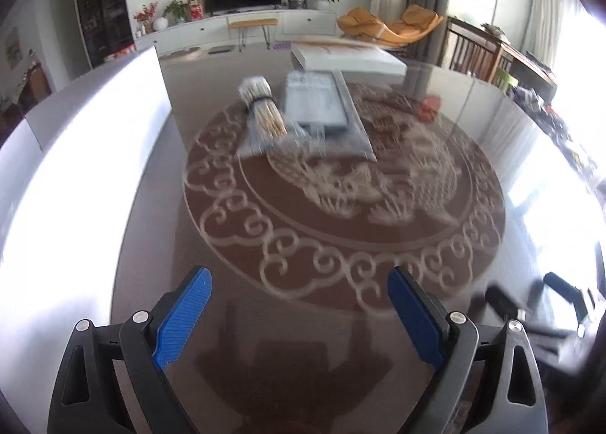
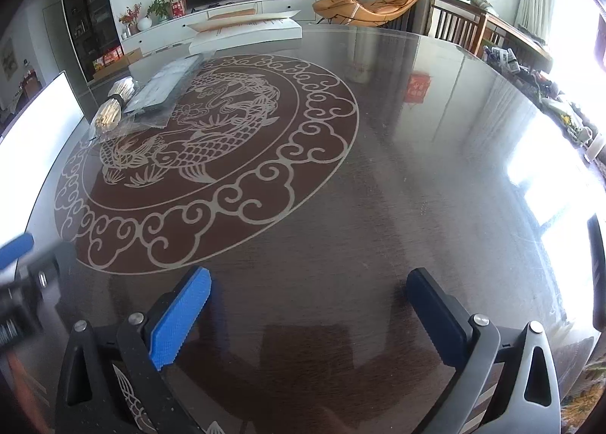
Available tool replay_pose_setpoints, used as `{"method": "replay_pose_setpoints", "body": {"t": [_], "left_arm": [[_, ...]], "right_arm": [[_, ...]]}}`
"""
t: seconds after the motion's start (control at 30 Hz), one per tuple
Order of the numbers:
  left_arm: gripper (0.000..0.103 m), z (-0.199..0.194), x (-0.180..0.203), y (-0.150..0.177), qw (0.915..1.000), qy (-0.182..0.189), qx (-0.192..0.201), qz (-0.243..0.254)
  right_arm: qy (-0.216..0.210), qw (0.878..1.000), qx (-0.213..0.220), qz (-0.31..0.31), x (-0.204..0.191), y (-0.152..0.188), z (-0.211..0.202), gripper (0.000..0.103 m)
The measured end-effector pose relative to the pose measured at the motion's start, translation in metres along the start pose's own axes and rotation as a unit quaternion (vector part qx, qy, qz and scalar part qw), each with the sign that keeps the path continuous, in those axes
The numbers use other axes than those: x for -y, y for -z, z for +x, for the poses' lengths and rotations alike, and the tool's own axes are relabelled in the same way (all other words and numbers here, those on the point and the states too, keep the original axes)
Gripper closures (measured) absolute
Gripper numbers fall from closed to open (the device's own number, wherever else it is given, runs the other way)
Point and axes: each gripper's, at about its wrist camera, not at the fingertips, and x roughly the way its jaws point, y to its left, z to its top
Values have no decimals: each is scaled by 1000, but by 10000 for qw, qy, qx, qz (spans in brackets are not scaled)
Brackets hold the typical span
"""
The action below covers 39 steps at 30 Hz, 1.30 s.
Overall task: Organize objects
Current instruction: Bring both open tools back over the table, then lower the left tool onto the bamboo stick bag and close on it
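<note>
On the counter (image 2: 378,188) a bundle of sticks (image 1: 262,108) lies just left of a flat bagged packet (image 1: 318,104), the two touching or nearly so, both at the far edge of the round fish pattern (image 2: 212,146). Behind them, at the counter's far rim, rests a flat box (image 1: 346,59). A large upright panel (image 1: 75,138) stands along the counter's left side.
</note>
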Motion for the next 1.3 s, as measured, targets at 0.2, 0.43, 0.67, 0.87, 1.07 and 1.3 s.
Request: {"method": "replay_pose_setpoints", "body": {"t": [0.2,0.43,0.67,0.87,1.07,1.3], "left_arm": [[8,42,-25,-98,9961,-638,285,-533],[8,118,-38,-131,9938,-1009,-403,-236],[18,131,-52,-127,9954,-611,-355,-647],[74,128,-44,-135,9970,-468,-159,-598],[74,129,-58,-134,9948,-428,-98,-918],[71,141,-56,-136,9967,-675,-124,-429]], "right_arm": [[-5,10000,0,-3,0,0,0,0],[-11,10000,0,-3,0,0,0,0],[-11,10000,0,-4,0,0,0,0],[-12,10000,1,-6,0,0,-1,0],[-13,10000,0,-6,0,0,-1,0],[-14,10000,1,-7,0,0,-1,0]]}}
